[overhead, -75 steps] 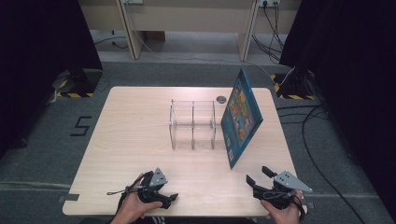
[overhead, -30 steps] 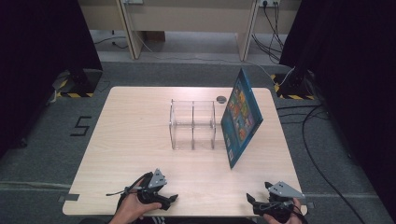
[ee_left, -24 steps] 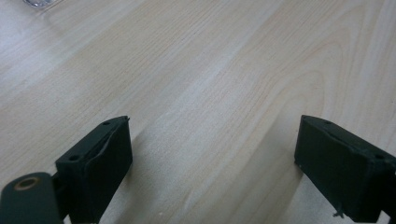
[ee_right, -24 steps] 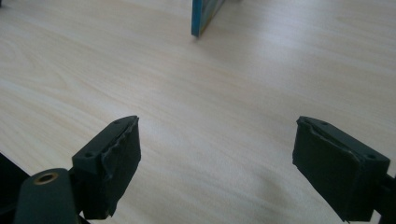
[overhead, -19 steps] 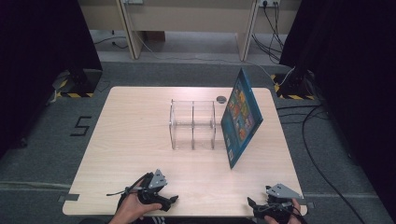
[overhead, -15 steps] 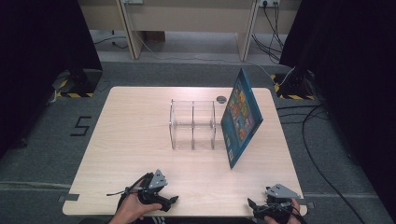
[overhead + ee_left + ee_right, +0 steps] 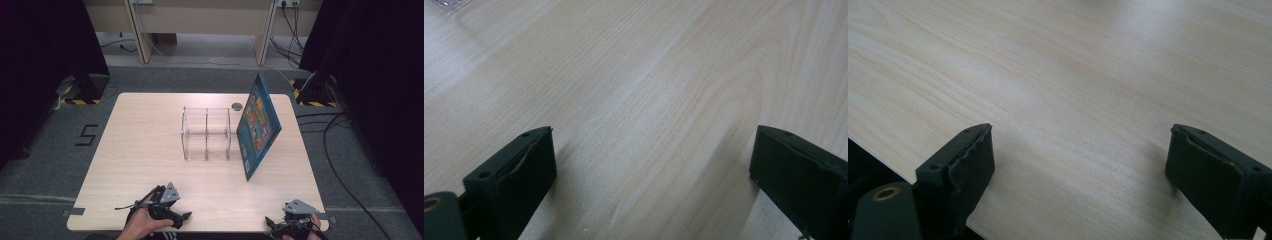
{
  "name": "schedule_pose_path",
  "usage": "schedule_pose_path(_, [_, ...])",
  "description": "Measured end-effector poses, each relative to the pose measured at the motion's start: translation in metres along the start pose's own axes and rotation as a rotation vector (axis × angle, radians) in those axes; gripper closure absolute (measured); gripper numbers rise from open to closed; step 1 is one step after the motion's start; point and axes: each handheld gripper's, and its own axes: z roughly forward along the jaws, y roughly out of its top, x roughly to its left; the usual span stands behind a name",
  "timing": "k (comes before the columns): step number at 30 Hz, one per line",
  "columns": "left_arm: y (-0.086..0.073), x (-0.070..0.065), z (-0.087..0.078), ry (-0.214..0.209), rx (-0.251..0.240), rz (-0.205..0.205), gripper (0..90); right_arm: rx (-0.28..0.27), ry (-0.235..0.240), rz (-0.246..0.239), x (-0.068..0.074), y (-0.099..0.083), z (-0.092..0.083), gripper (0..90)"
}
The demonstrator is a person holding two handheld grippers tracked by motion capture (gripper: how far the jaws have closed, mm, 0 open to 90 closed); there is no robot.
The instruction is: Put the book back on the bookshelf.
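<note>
A clear acrylic divider rack (image 7: 206, 133) stands at the middle of the light wooden table (image 7: 145, 130). A blue picture book (image 7: 257, 125) leans upright against the rack's right end. My left gripper (image 7: 172, 216) rests at the near edge, left of centre. Its jaws (image 7: 651, 165) stand wide open over bare wood and have just been opening, with nothing between them. My right gripper (image 7: 286, 227) sits at the near right corner, open, with only table between its fingers (image 7: 1080, 160). Both grippers are well apart from the rack and the book.
A small dark round object (image 7: 237, 106) lies on the table behind the rack. Grey carpet, cables (image 7: 340, 145) and dark curtains surround the table. In the right gripper view the table's edge (image 7: 878, 150) runs just beside the left jaw.
The right gripper has drawn back towards the near edge of the table and sits lower in the high view. The left hand, rack and book have kept still.
</note>
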Motion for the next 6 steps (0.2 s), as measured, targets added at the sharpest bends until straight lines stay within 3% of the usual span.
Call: schedule_pose_path(6, [0.0, -0.0001, 0.0001, -0.001, 0.001, 0.001, 3.2, 0.002, 0.004, -0.006, -0.0006, 0.0003, 0.0, 12.7])
